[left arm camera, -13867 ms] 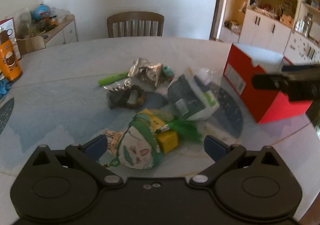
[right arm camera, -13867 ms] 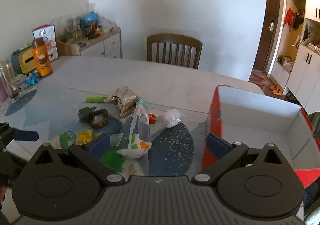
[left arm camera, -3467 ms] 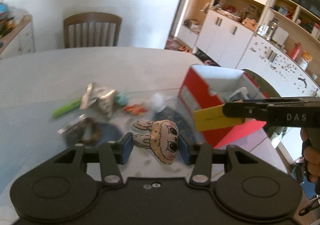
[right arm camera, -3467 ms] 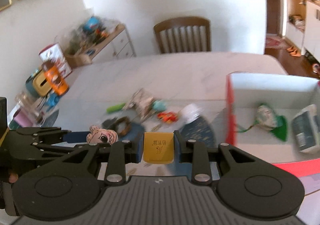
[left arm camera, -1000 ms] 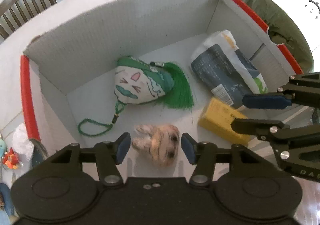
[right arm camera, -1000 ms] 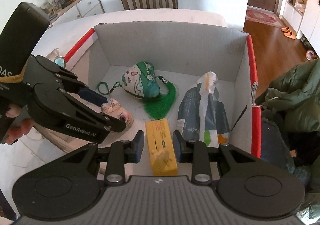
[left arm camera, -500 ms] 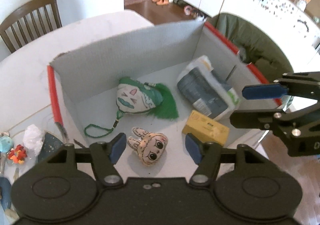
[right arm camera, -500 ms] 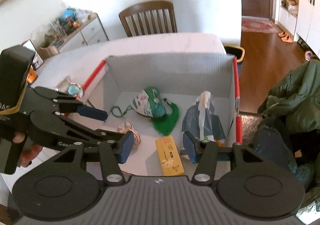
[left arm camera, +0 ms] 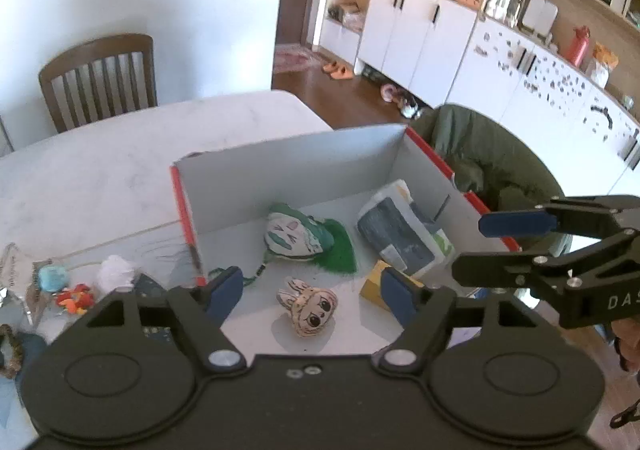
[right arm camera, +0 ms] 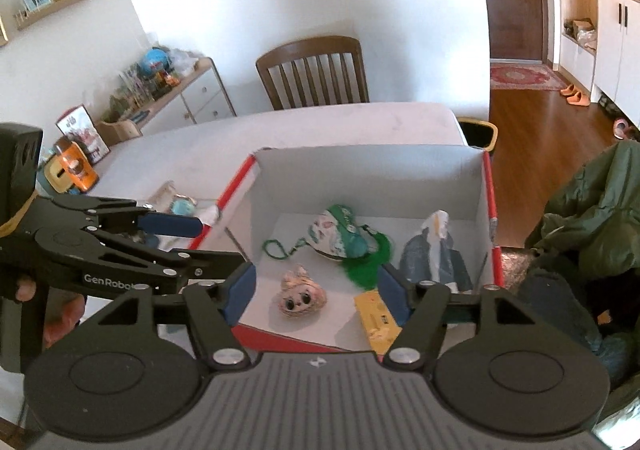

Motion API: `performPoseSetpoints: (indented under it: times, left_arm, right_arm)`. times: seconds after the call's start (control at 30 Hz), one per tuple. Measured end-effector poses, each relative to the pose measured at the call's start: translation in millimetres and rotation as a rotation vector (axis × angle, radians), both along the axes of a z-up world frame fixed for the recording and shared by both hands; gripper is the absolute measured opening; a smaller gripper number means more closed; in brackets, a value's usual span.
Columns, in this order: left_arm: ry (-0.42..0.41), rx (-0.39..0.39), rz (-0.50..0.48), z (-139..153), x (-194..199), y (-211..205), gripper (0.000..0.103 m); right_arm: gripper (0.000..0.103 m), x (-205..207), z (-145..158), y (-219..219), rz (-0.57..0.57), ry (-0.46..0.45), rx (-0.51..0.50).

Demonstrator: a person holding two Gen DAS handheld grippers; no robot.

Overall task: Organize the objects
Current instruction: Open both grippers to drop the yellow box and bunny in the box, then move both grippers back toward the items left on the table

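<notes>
Hovering above the red box (right arm camera: 491, 210), left gripper (left arm camera: 312, 290) and right gripper (right arm camera: 316, 290) both spread wide and empty, bunny-eared doll head (right arm camera: 303, 297), yellow pack (right arm camera: 378, 320), green pouch (right arm camera: 340, 236), what looks like a dark wrapped packet (right arm camera: 436, 256) lying inside.

"DAS" on R gripper (left arm camera: 516, 246) ("GenRobo" on L).

both tools have let go and lifted above the box (right arm camera: 368, 166).
</notes>
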State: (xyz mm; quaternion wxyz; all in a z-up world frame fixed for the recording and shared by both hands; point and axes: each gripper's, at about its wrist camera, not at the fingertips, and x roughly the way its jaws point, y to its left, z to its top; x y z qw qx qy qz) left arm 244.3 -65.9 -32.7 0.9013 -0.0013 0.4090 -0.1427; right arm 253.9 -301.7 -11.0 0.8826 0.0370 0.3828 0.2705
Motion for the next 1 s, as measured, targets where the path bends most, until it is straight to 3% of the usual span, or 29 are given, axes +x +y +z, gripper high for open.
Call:
performPoseSetpoints:
  times: [0.27, 0.5, 1.0]
  left_arm:
    - [-0.047, -0.061, 0.037, 15.8, -21.5, 26.1, 0.088]
    - [-0.075, -0.069, 0.065, 24.2, -38.1, 54.6, 0.102]
    - [-0.121, -0.039, 0.145, 22.5, -61.3, 142.0, 0.103]
  right_arm:
    - [0.078, -19.1, 14.6, 18.2, -0.017, -0.034, 0.026]
    - [0.082, -32.8, 22.1, 45.5, -0.034, -0.033, 0.053]
    - [0.085, -54.5, 30.2, 129.6, -0.035, -0.074, 0.057]
